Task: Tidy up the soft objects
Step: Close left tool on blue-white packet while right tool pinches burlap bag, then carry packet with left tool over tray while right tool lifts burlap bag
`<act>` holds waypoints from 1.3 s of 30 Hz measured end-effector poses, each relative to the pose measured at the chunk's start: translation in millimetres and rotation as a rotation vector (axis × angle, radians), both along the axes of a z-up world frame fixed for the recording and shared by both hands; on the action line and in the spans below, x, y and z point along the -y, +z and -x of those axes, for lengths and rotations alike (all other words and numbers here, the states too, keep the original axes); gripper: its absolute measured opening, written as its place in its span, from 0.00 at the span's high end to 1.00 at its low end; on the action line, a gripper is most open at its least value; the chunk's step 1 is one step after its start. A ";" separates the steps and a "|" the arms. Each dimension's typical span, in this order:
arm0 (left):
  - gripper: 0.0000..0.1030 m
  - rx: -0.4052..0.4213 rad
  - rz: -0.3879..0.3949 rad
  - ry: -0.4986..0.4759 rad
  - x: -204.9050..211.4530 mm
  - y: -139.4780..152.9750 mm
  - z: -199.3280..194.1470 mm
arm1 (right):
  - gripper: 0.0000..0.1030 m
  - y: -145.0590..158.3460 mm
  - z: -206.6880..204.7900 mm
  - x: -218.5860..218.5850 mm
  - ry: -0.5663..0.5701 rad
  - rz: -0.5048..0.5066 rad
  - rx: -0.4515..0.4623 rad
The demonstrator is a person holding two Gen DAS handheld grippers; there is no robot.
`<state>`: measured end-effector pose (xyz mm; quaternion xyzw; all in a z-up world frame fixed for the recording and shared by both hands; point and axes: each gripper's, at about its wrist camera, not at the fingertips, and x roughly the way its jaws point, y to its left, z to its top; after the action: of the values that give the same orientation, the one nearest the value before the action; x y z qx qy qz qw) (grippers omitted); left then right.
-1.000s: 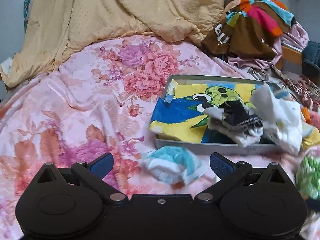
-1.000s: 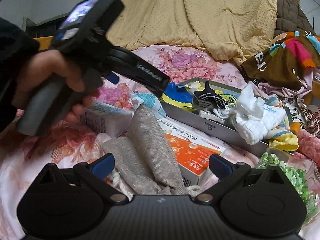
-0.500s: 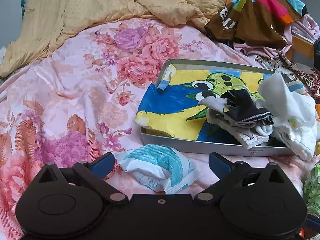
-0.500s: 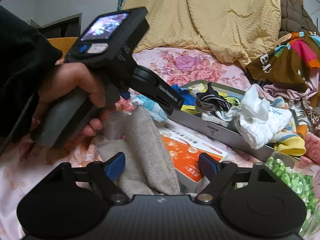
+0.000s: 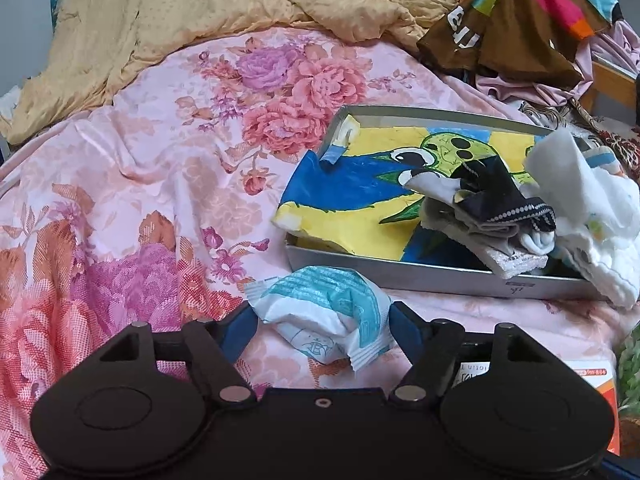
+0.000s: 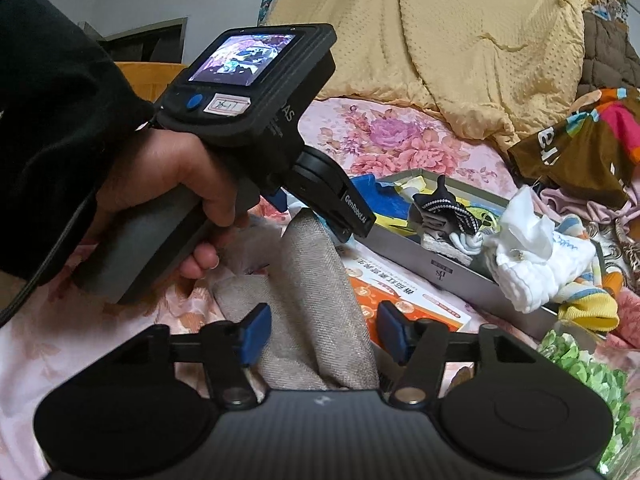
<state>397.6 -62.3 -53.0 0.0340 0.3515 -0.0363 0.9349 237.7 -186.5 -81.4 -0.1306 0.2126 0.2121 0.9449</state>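
Observation:
A white and teal soft packet [image 5: 324, 312] lies on the floral bedsheet in front of a grey tray [image 5: 400, 276]. My left gripper [image 5: 320, 326] is open, its blue pads on either side of the packet, close to touching. The tray holds a yellow and blue cartoon cloth [image 5: 360, 196], dark and grey socks [image 5: 488, 208] and white socks [image 5: 592, 216]. In the right wrist view my right gripper [image 6: 322, 330] is partly closed around a beige-grey cloth [image 6: 316, 280], pads near its sides. The left gripper's body [image 6: 256, 120] and hand show there too.
An orange and white box [image 6: 400, 296] lies under the beige-grey cloth beside the tray [image 6: 452, 272]. A yellow blanket [image 5: 200, 12] covers the back of the bed. A brown multicoloured garment [image 5: 516, 20] lies far right. A green patterned item [image 6: 580, 376] sits near right.
My left gripper moved forward and narrowed around the packet. My right gripper's jaws narrowed around the beige-grey cloth. The left hand rose in the right wrist view.

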 end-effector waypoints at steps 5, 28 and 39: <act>0.31 0.019 0.003 0.004 1.5 0.9 5.8 | 0.55 0.2 0.7 -1.5 -0.003 0.020 0.008; 0.32 0.111 0.097 0.012 -25.9 27.7 58.0 | 0.85 11.9 7.2 -2.1 -0.047 0.074 0.062; 0.32 0.154 0.131 0.048 -36.4 50.3 90.9 | 0.89 29.5 23.8 1.7 -0.048 0.078 0.130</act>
<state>306.7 -25.9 -2.7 -0.0330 0.2764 -0.0341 0.9599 213.9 -188.2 -51.9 -0.1759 0.1623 0.1718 0.9556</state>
